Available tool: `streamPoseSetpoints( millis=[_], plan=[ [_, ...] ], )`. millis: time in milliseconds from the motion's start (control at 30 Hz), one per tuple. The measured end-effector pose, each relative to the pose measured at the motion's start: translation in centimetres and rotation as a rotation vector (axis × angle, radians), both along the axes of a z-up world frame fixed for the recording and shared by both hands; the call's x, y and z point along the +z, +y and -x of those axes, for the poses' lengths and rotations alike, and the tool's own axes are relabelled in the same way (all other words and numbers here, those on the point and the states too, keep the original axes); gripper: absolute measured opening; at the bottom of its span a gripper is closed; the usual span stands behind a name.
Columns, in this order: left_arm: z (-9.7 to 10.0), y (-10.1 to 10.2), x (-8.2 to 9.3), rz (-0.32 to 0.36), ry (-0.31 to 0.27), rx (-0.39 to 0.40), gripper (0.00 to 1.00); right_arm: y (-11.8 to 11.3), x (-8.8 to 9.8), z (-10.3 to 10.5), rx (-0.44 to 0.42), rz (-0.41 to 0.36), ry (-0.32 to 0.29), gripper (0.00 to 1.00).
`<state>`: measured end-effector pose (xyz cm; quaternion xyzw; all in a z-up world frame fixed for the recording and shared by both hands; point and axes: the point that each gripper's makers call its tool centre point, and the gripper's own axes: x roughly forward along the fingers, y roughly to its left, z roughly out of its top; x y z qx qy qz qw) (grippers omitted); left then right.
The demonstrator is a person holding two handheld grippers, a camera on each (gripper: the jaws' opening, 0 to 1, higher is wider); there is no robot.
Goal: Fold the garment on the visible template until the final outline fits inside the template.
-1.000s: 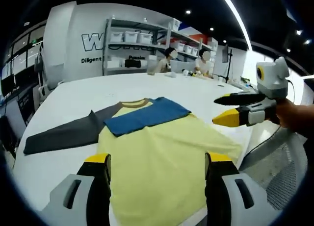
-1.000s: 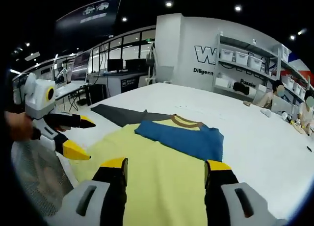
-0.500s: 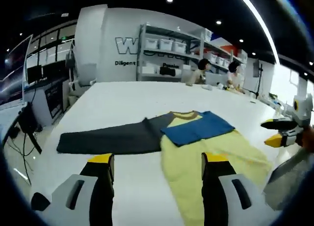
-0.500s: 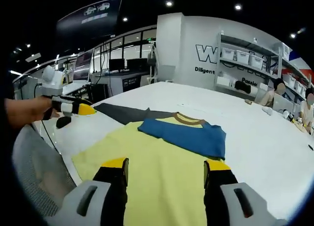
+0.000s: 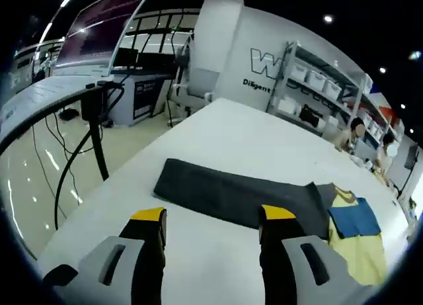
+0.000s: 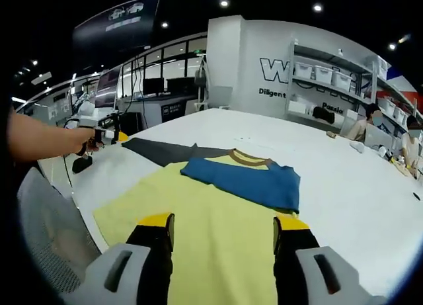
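Note:
A long-sleeved shirt lies flat on the white table [image 6: 344, 186]. Its body is yellow [image 6: 211, 212], and a blue sleeve [image 6: 248, 179] is folded across the chest below the brown collar [image 6: 250, 161]. The dark grey sleeve [image 5: 231, 194] stretches straight out to the side. My left gripper [image 5: 213, 216] hovers open just short of that sleeve, nothing between its jaws; in the right gripper view the left gripper [image 6: 109, 136] is at the end of a person's arm by the grey sleeve [image 6: 162, 151]. My right gripper [image 6: 223, 222] is open above the yellow hem.
The table's near edge runs beside a mesh chair [image 6: 49, 232]. Desks with monitors and hanging cables [image 5: 92, 130] stand beyond the table's left side. Shelves with white boxes [image 6: 334, 73] and seated people [image 6: 370, 123] are at the far end.
My left gripper has swung left, away from the yellow body to the outstretched grey sleeve. The right gripper has stayed over the hem. The shirt has not moved.

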<state>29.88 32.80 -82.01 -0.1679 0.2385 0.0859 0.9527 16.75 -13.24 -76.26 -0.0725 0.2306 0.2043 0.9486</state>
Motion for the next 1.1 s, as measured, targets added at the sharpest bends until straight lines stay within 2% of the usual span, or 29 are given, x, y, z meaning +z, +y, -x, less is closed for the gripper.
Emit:
streamPoseSetpoints(
  millis=[100, 500, 700, 800, 1100],
  plan=[
    [-0.8, 1.3, -0.8, 0.016, 0.009, 0.043, 0.52, -0.1, -0.1, 0.0, 0.000, 0.006, 0.003, 0.58],
    [-0.7, 0.3, -1.5, 0.009, 0.036, 0.056, 0.52, 0.0, -0.9, -0.1, 0.007, 0.031, 0.024, 0.56],
    [-1.9, 0.5, -1.3, 0.012, 0.011, 0.057, 0.51, 0.0, -1.1, -0.1, 0.009, 0.043, 0.031, 0.56],
    [-2.4, 1.2, -1.3, 0.012, 0.003, 0.082, 0.45, 0.1, -1.2, 0.0, 0.017, 0.054, 0.032, 0.55],
    [-3.0, 3.1, -1.8, -0.012, 0.043, 0.143, 0.24, 0.1, -1.5, -0.1, 0.020, 0.067, 0.039, 0.53]
  ],
)
